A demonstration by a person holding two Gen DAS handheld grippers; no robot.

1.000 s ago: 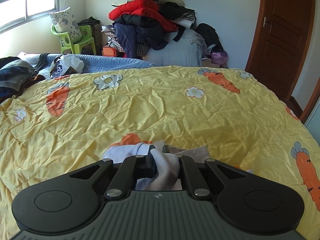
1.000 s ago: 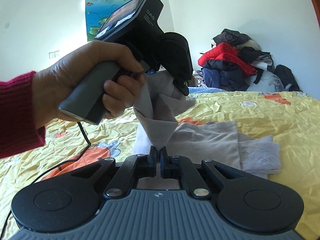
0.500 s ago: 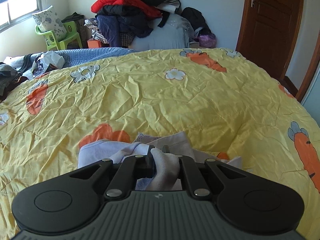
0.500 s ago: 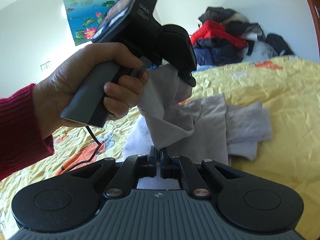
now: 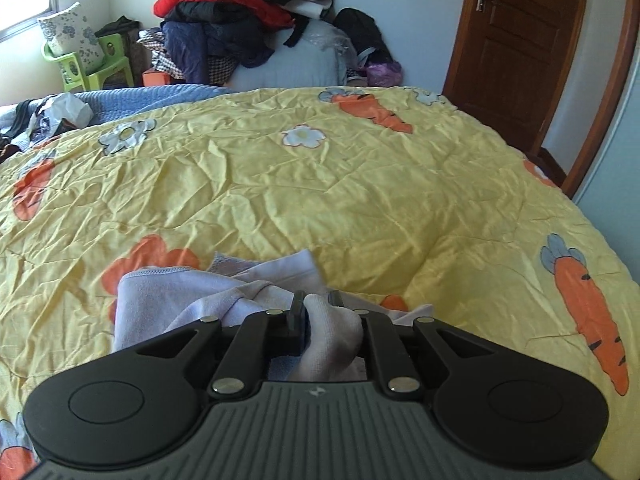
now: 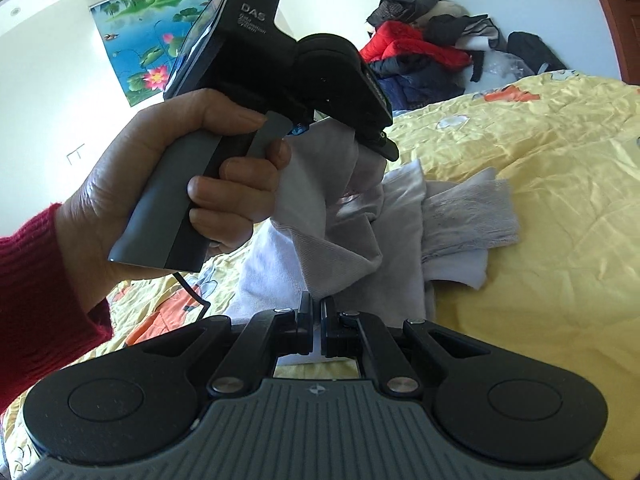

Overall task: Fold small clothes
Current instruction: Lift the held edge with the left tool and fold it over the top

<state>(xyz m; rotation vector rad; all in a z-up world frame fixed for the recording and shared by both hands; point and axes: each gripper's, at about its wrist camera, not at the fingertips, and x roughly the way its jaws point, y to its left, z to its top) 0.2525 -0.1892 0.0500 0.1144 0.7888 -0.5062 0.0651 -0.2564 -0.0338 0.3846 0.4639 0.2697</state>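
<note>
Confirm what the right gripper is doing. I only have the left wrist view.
Observer: The right gripper is shut on a fold of the grey garment.
Operator: Is my end off the bed?
Observer: Yes. The left gripper holds its part above the yellow quilt, and the cloth drapes down to the right gripper.
Operator: Anything trailing?
Observer: A ribbed section lies flat on the quilt, right of the lifted cloth.
</note>
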